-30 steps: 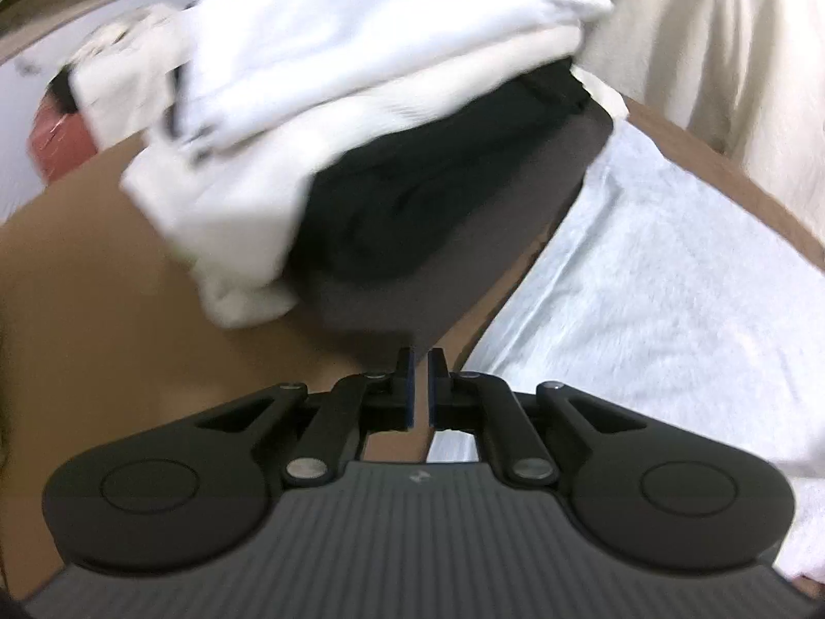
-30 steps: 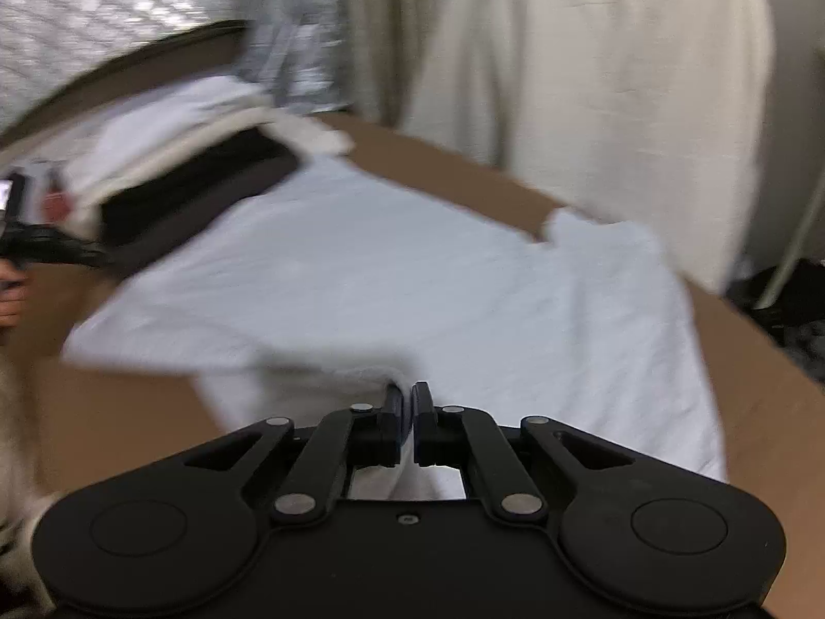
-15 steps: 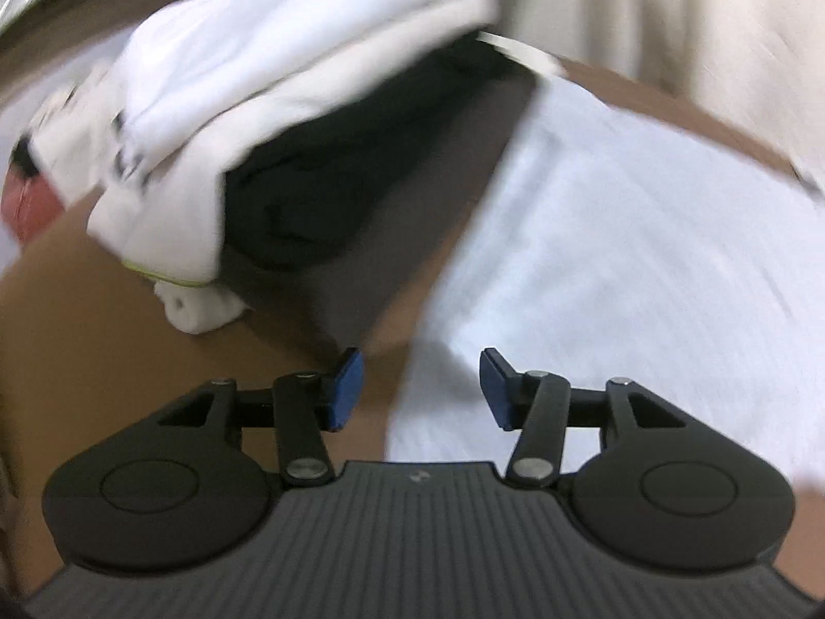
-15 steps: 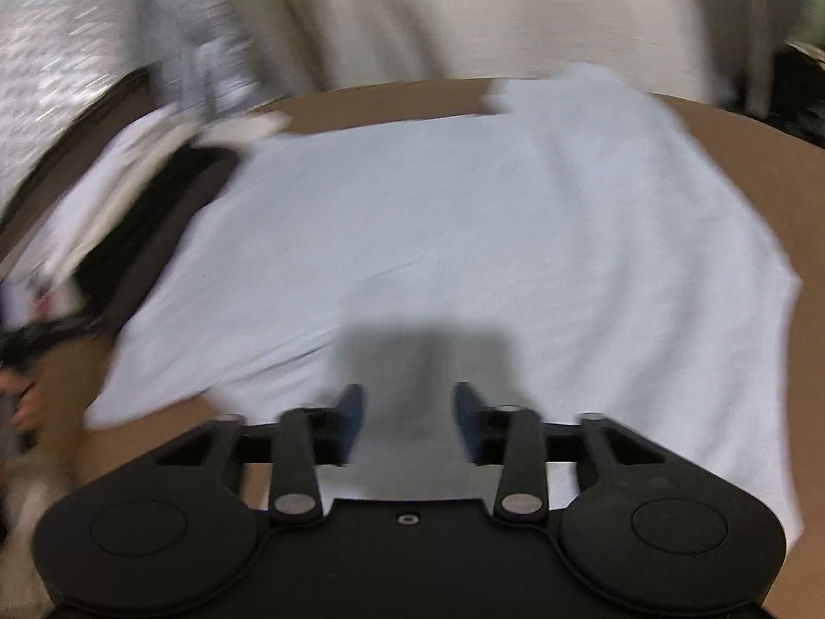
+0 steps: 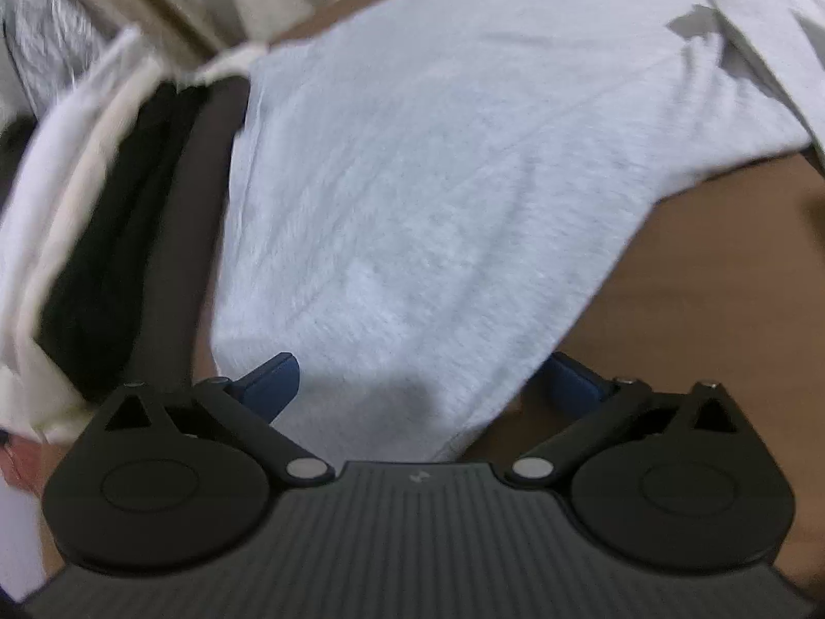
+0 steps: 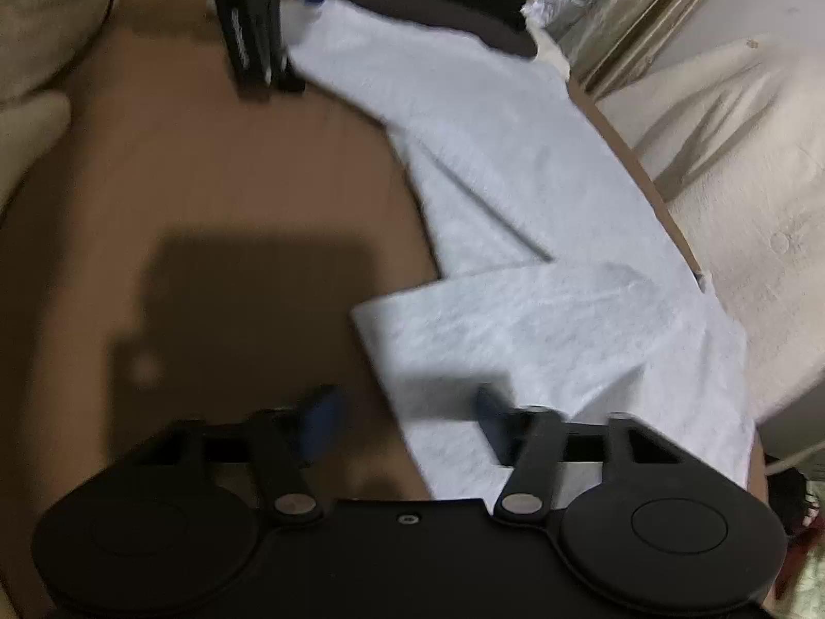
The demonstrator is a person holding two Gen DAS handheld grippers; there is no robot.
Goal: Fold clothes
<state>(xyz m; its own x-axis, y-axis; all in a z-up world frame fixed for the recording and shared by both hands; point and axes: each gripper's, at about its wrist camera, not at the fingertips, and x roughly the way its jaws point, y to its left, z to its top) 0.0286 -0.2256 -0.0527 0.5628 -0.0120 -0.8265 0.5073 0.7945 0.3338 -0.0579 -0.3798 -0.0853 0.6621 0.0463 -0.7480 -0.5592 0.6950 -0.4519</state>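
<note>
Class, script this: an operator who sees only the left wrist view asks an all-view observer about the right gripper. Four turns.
Operator: Where is the right gripper?
Observer: The right gripper is at the end of the white knit T-shirt where a flap lies folded over.
Operator: Is it gripping the cloth?
Observer: No. Its jaws, which have just been closing, stand apart across the shirt's edge, with one finger over the brown table.

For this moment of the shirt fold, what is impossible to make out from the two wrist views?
- Left wrist view: the near hem of the white shirt runs under the left gripper body.
- Left wrist view: the folded pile is blurred and cut by the frame edge; the garments cannot be counted.
- Right wrist view: motion blur smears the right gripper, so contact with the cloth is unclear.
</note>
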